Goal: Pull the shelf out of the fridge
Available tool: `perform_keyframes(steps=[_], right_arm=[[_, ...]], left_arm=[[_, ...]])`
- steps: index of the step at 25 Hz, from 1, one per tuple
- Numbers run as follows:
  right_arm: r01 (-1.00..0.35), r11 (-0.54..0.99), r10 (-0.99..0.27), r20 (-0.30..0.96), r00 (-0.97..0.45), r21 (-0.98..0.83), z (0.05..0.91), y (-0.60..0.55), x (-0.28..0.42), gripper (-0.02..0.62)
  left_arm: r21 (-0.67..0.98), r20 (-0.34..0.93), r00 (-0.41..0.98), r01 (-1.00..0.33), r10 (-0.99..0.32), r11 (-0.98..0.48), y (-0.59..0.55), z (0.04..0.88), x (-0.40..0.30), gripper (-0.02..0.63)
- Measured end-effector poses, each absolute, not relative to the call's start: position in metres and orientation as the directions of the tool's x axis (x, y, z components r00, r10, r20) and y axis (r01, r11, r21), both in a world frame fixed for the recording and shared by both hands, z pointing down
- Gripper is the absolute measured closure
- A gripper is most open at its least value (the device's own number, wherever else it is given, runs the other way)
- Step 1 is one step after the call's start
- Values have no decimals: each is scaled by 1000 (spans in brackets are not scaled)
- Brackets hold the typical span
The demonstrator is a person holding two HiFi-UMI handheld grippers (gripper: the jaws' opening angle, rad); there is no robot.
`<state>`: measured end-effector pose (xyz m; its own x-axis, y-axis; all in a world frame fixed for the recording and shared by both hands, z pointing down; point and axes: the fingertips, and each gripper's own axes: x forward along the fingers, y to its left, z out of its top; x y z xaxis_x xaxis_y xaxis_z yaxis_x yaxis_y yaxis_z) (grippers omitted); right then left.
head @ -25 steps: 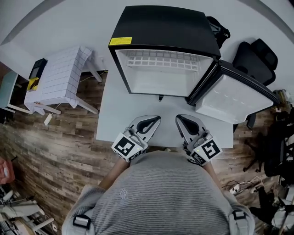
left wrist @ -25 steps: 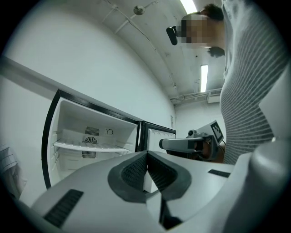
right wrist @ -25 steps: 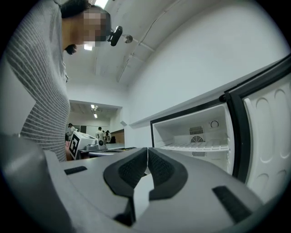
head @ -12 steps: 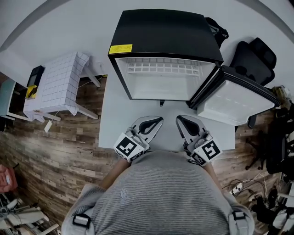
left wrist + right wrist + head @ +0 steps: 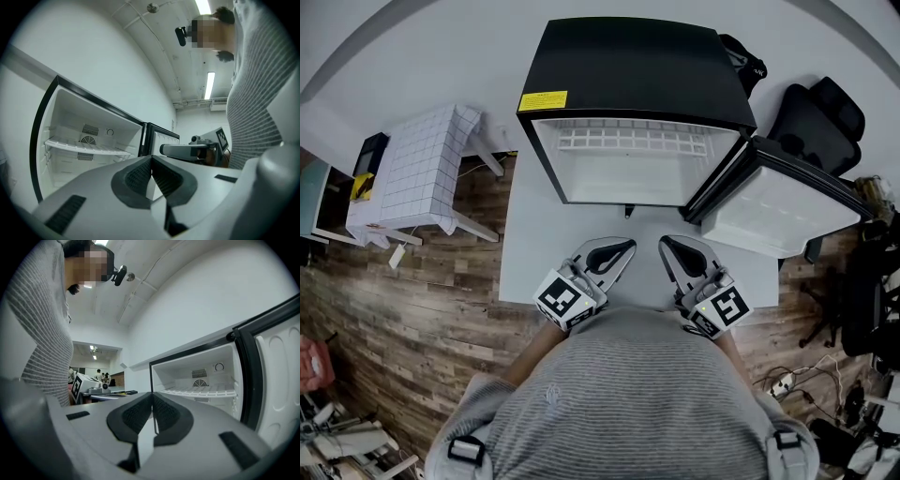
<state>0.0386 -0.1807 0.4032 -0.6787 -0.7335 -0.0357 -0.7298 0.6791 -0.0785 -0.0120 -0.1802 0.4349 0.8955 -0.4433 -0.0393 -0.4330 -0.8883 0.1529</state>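
A black mini fridge (image 5: 637, 56) stands open at the far side of a white table (image 5: 525, 234), its door (image 5: 783, 202) swung out to the right. Inside it a white wire shelf (image 5: 633, 141) sits level, also visible as the shelf (image 5: 86, 146) in the left gripper view and the shelf (image 5: 204, 391) in the right gripper view. My left gripper (image 5: 623, 247) and right gripper (image 5: 666, 244) rest side by side near the table's front edge, well short of the fridge. Both are shut with nothing between their pads.
A small white tiled side table (image 5: 422, 164) stands to the left on the wooden floor. Black office chairs (image 5: 820, 112) sit behind the open door. Cables and clutter (image 5: 853, 394) lie on the floor at right.
The head view has shifted slightly. Both grippers stay shut in about the same place.
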Motion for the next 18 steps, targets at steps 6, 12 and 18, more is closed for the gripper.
perform_keyframes(steps=[6, 12, 18], right_arm=[[-721, 688, -725, -33, -688, -75, 402, -181, 38, 581], [-745, 663, -748, -35, -662, -74, 399, -183, 49, 581], [-750, 658, -753, -31, -658, -70, 400, -181, 52, 581]], left_arm=[[431, -134, 879, -364, -457, -826, -188, 429, -8, 595], [837, -290, 755, -98, -589, -538, -228, 431, -22, 595], [932, -357, 644, 193, -677, -308, -248, 428, -24, 595]])
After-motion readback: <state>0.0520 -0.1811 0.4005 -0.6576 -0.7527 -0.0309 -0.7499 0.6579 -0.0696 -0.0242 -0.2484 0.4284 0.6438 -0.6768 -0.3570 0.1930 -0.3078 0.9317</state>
